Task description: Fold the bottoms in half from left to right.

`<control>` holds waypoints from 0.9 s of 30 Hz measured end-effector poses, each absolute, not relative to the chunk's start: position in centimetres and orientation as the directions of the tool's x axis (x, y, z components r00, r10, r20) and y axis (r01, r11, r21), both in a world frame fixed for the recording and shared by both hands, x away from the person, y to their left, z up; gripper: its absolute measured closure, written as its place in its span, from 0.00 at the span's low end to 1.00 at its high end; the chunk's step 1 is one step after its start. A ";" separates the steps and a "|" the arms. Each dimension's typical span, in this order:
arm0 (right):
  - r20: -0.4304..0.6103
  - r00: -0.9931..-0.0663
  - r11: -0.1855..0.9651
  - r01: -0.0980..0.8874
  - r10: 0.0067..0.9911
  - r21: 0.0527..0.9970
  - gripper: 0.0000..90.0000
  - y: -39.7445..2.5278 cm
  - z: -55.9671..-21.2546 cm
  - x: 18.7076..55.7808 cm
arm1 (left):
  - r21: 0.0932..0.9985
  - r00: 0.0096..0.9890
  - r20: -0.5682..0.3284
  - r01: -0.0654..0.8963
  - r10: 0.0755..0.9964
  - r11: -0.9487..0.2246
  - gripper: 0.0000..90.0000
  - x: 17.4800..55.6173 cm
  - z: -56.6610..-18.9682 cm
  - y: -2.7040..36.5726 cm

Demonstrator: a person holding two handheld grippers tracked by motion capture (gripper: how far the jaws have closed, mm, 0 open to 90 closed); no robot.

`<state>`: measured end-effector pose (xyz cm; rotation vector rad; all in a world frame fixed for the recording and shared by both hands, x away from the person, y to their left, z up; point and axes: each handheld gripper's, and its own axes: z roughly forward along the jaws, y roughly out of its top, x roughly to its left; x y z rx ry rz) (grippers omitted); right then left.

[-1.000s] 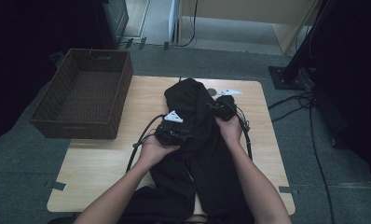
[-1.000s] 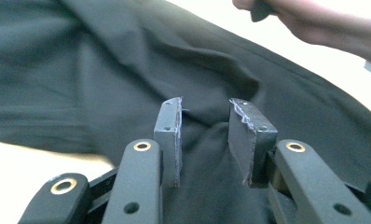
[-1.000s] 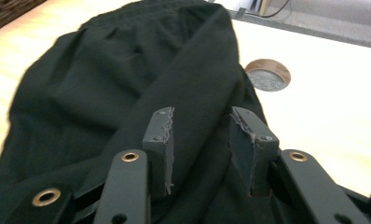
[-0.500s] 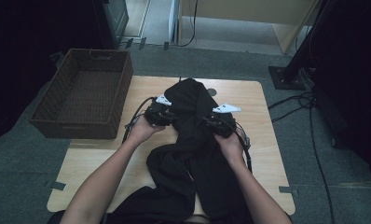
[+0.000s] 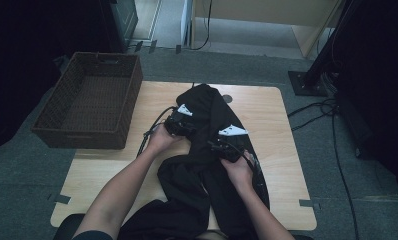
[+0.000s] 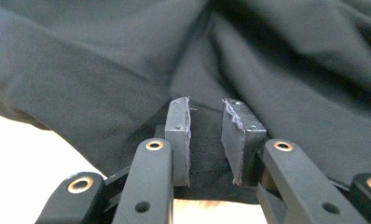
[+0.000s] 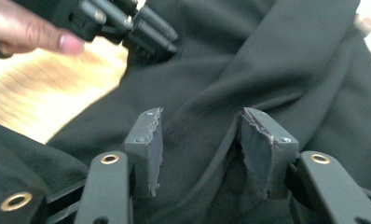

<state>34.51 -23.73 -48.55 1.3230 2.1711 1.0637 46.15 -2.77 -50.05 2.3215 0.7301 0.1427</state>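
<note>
Black garment lies mid-table, trailing off the near edge; left gripper at its left edge, jaws narrow with cloth between them, right gripper on its right side, jaws wide over a fold.

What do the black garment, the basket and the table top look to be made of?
Black garment: soft matte woven or knit cloth, judging by its limp folds. Basket: dark brown wicker or similar weave, with a visible lattice. Table top: pale wood or wood-look laminate, showing grain and a smooth finish.
</note>
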 end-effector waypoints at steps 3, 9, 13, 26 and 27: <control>0.037 -0.461 0.286 0.608 0.886 0.741 0.52 -23.6 -49.8 34.7 | 0.656 0.838 -0.095 0.459 0.538 -0.599 0.81 46.2 -50.5 -2.6; 0.023 -0.469 0.317 0.631 0.883 0.708 0.93 -24.8 -51.1 34.7 | 0.677 0.819 -0.114 0.478 0.562 -0.560 0.86 46.5 -50.8 -1.6; 0.015 -0.476 0.331 0.633 0.879 0.699 0.99 -25.4 -50.4 34.7 | 0.680 0.795 -0.145 0.513 0.589 -0.524 0.91 47.0 -51.0 -0.9; 0.089 -0.424 0.229 0.640 0.901 0.734 0.99 -32.3 -48.6 34.0 | 0.681 0.735 -0.118 0.549 0.668 -0.484 0.95 49.3 -50.9 0.2; 0.089 -0.424 0.229 0.640 0.901 0.734 0.99 -32.3 -48.6 34.0 | 0.681 0.735 -0.118 0.549 0.668 -0.484 0.95 49.3 -50.9 0.2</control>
